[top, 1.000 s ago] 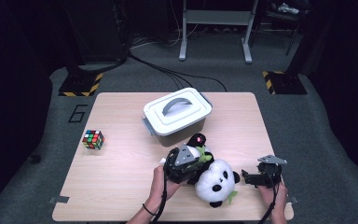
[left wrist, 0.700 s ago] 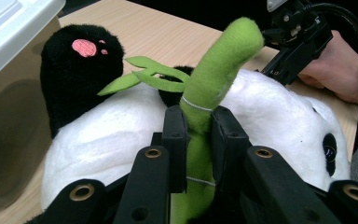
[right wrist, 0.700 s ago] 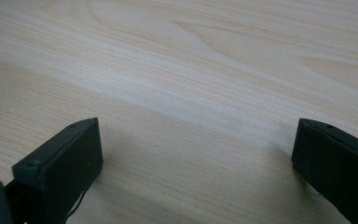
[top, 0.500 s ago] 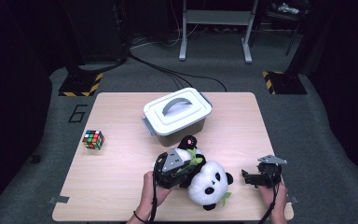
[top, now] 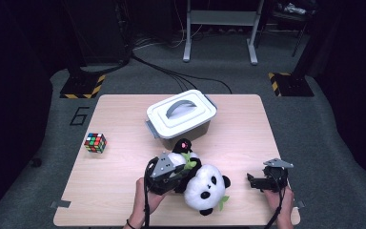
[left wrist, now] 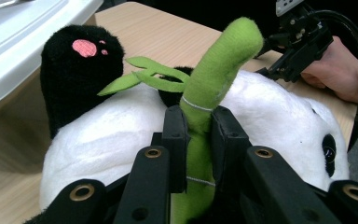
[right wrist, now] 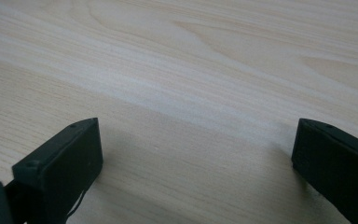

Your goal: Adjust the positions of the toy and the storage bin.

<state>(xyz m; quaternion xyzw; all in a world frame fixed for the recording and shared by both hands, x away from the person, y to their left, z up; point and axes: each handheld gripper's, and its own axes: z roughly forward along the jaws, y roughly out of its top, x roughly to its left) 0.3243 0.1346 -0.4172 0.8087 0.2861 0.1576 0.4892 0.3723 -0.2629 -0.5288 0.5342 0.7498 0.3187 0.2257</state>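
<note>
Here, left gripper (left wrist: pixel 198 144) clamped on panda's green bamboo stalk (left wrist: pixel 214 74), right gripper (right wrist: pixel 196 163) spread wide (floor marked "6" (top: pixel 79 116)).

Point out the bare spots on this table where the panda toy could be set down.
Bare wood lies left of the left hand-held gripper, below the Rubik's cube, and along the table right of the lidded white box. The right hand-held gripper rests open over bare wood. It is crowded around the panda toy, just in front of the box.
</note>
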